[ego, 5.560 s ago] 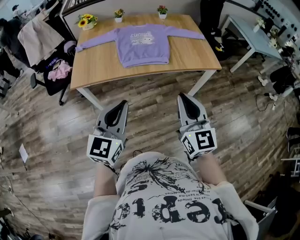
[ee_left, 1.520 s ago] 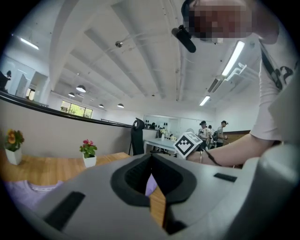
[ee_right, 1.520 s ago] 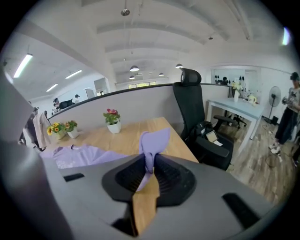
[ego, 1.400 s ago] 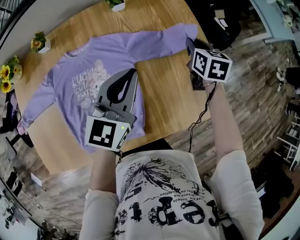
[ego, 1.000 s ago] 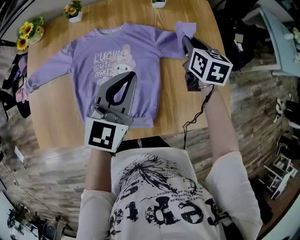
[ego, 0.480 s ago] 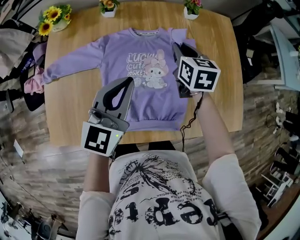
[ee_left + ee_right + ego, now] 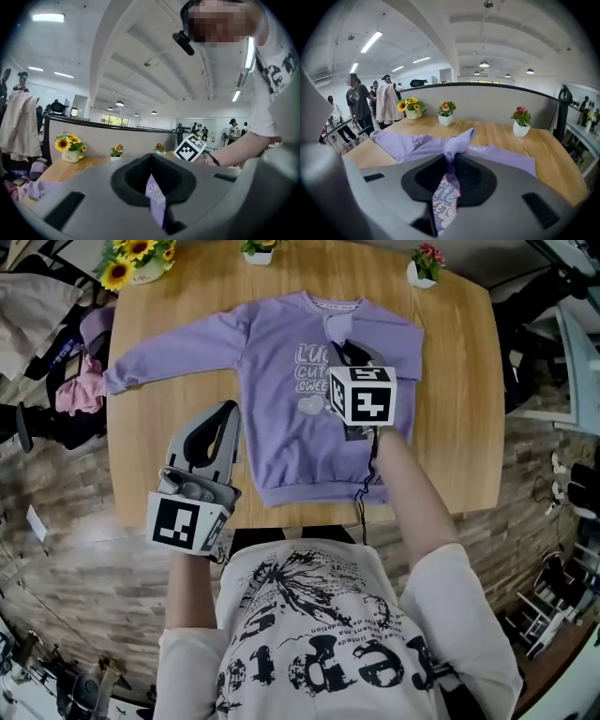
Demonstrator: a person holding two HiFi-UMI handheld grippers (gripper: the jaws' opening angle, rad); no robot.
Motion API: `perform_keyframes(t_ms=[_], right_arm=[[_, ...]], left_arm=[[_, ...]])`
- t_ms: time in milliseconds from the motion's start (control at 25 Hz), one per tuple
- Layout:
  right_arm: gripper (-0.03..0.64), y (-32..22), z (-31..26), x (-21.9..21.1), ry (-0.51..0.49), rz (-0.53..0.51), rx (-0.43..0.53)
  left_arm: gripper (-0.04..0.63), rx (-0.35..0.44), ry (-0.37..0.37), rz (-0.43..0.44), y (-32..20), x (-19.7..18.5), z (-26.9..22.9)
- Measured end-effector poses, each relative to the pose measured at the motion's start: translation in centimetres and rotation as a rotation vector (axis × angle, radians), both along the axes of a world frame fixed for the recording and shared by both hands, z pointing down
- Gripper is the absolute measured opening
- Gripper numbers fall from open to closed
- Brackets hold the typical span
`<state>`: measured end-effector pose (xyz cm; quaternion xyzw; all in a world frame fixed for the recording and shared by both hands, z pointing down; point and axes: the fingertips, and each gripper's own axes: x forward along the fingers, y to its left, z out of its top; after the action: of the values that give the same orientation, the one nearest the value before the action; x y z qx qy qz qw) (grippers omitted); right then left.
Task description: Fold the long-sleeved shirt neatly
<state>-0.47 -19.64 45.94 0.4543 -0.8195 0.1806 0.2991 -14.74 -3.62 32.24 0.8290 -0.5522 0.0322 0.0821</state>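
A purple long-sleeved shirt with a cartoon print lies face up on the wooden table. Its left sleeve stretches out flat to the left. My right gripper is shut on the other sleeve's cuff and holds it above the chest print, so that sleeve is doubled back across the body. The pinched purple cloth bunches between the right gripper's tips. My left gripper hovers over bare wood beside the shirt's lower left, shut with nothing in it. The left gripper view shows its tips together, shirt print behind.
Three small flower pots line the table's far edge: sunflowers, a middle pot and a pink one. A chair with clothes stands left of the table. People stand beyond a grey partition.
The right gripper has carried the sleeve cuff from the table's right side leftward over the shirt's chest. The left gripper has slid left off the shirt body to the bare wood beside it.
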Motion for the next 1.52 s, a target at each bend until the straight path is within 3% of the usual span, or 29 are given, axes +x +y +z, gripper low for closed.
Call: perform_keyframes(t_ms=[280, 480, 600, 720, 880, 1040, 1240, 1520], right_arm=[[0.063, 0.5, 1.5, -4.2, -0.059, -0.026, -0.054], [0.074, 0.7, 3.8, -7.2, 0.002, -0.091, -0.094], [0.136, 1.1, 5.6, -8.4, 0.014, -0.123, -0.141], [0.264, 2.0, 6.5, -9.8, -0.005, -0.164, -0.165], [0.328, 2.9, 6.2, -11.6, -0.024, -0.222, -0.155], [0.347, 3.4, 4.4, -13.9, -0.042, -0.266, -0.132], [0.347, 4.4, 2.1, -20.0, -0.052, -0.369, -0.101], [0.360, 8.7, 0.9, -32.7, -0.065, -0.557, -0.095]], left_arm=[[0.005, -0.021, 0.015, -0.026, -0.5, -2.3, 1.9], [0.004, -0.049, 0.029, -0.047, -0.1, -3.4, 3.2], [0.004, -0.071, 0.030, -0.061, 0.3, -4.3, 4.1], [0.005, -0.087, 0.023, -0.073, 0.7, -5.3, 4.8], [0.005, -0.084, 0.022, -0.096, 1.0, -6.5, 4.7], [0.005, -0.055, 0.023, -0.123, 1.6, -8.2, 3.5], [0.005, -0.021, 0.008, -0.200, 3.6, -12.7, 2.2], [0.005, -0.032, -0.001, -0.347, 7.9, -21.4, 1.9]])
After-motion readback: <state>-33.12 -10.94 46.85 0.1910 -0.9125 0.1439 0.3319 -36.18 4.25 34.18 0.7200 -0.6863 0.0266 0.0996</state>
